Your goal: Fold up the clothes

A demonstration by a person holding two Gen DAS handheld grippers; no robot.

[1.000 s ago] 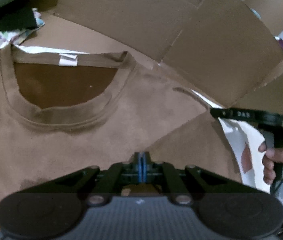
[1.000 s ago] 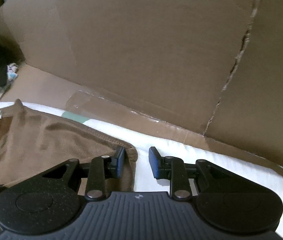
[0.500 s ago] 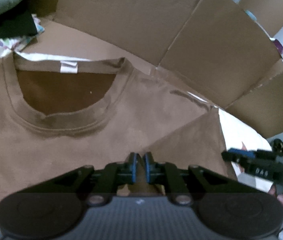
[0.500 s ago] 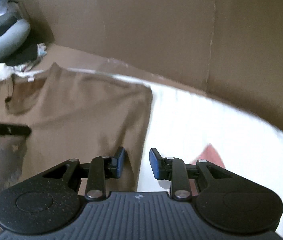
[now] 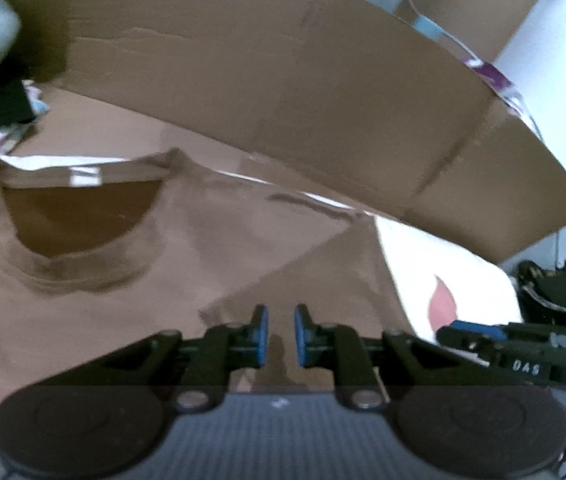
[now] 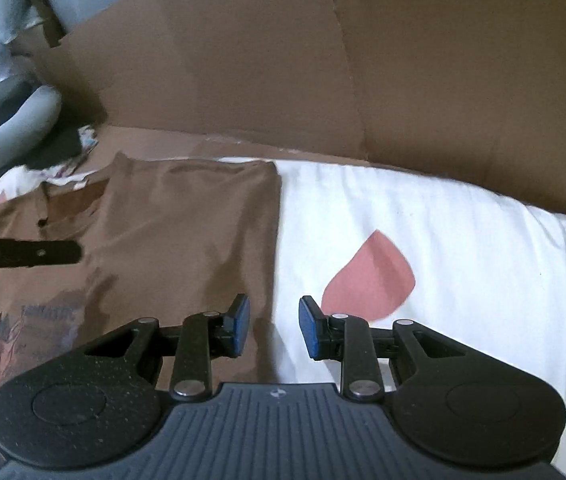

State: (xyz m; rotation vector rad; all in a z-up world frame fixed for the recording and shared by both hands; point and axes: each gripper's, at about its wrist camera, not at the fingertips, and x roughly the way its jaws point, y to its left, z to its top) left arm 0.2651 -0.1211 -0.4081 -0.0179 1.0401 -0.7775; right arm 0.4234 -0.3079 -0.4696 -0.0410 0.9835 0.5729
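Note:
A brown T-shirt (image 5: 203,248) lies flat on a white sheet, its collar (image 5: 79,208) and white label at the far left. Its right side is folded inward as a flap (image 5: 323,280). My left gripper (image 5: 281,336) hovers over that flap; its jaws are opening, with a narrow gap and no cloth pinched between them. In the right wrist view the shirt (image 6: 183,232) shows a straight folded edge. My right gripper (image 6: 274,326) stands open just above that edge, holding nothing. One finger (image 6: 43,254) of the left gripper shows at the left.
Tall cardboard walls (image 5: 283,100) (image 6: 323,60) close off the far side. The white sheet (image 6: 463,232) with a pink shape (image 6: 371,280) spreads to the right of the shirt. A grey ring cushion (image 6: 7,120) and dark clothes lie at the far left.
The left jaws were shut over the folded flap and have parted, and the gripper has lifted. The right gripper has drawn back from the shirt's far corner along its right edge, still open.

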